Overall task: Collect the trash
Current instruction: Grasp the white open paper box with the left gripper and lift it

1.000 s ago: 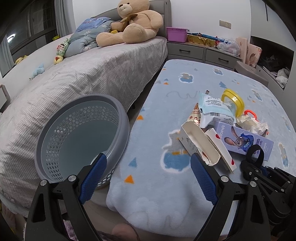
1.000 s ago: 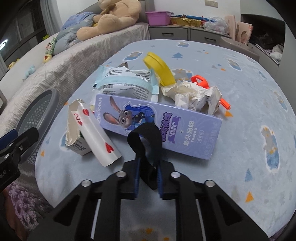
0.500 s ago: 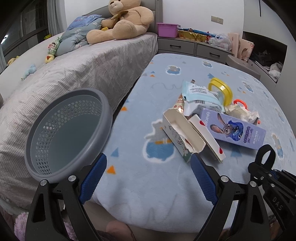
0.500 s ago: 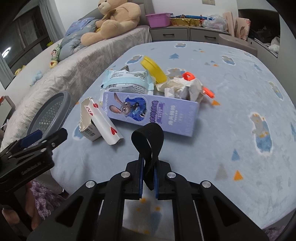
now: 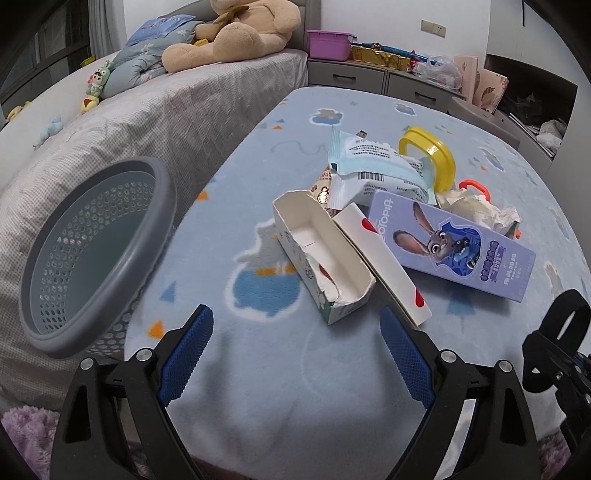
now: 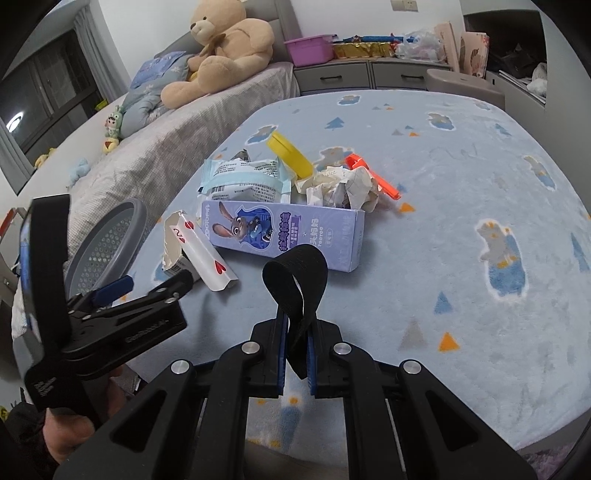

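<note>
The torn playing-card box point(image 5: 325, 254) lay on the blue blanket point(image 5: 258, 369), long axis running 10 to 4 o'clock, open side up, just ahead of the left gripper point(image 5: 295, 350), whose jaws stood wide. The purple rabbit carton point(image 5: 454, 243) touched it at 2 o'clock. The grey basket point(image 5: 88, 258) stood at 9 o'clock off the blanket's edge. The right gripper point(image 6: 295, 350) pinched a black strap point(image 6: 295, 280). Since a second earlier, the left gripper had advanced toward the box.

teddy bear point(image 5: 236, 33), purple bin point(image 5: 330, 45), grey drawers point(image 6: 373, 75)
</note>
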Motion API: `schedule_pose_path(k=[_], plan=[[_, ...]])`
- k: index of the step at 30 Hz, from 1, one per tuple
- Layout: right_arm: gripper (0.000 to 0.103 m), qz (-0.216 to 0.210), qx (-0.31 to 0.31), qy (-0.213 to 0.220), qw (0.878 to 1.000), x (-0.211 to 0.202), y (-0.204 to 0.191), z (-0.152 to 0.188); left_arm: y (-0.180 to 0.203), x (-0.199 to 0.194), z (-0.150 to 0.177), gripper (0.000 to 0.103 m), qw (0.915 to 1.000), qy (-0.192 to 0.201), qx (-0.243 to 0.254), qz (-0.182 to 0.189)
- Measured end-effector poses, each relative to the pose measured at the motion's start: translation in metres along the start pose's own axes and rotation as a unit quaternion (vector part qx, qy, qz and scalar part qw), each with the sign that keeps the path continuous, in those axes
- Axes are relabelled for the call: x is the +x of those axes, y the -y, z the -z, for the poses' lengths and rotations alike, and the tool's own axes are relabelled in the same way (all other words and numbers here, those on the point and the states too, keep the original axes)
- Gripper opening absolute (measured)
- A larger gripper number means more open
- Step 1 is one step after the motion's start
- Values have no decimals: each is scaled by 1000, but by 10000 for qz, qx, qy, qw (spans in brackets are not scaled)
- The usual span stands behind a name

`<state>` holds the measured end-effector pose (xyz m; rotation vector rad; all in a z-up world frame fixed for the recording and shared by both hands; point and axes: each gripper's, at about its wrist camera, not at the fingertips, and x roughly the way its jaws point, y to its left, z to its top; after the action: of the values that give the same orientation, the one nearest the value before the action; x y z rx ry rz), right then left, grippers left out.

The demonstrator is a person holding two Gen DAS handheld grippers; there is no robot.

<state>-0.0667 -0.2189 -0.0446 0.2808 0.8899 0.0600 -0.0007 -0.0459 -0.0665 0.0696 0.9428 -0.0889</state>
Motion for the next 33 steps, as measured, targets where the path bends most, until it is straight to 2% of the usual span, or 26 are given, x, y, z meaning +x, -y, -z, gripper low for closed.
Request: schedule_pose_path(k=[6, 13, 28, 30, 32, 33], plan=[[9, -64, 9, 19, 10000, -1, 1, -1, 6, 10, -7, 88, 9998, 40, -15, -190], [9, -87, 33, 21, 10000, -1, 2, -1, -17, 10, -10, 88, 9988, -8, -102, -488], [9, -241, 77, 4, 9997, 1, -4, -2, -31, 32, -34, 87, 9991, -159, -306, -228], [9, -240, 81, -1, 9997, 1, -4, -2, -30, 36, -37, 79, 9992, -173, -290, -190], [9, -248, 75, -9, 9997, 2, -4, -2, -28, 41, -38, 50, 9993, -290, -220, -129], [9, -248, 68, -14, 9997, 2, -4, -2, -27, 42, -38, 45, 9991, -343, -211, -98]])
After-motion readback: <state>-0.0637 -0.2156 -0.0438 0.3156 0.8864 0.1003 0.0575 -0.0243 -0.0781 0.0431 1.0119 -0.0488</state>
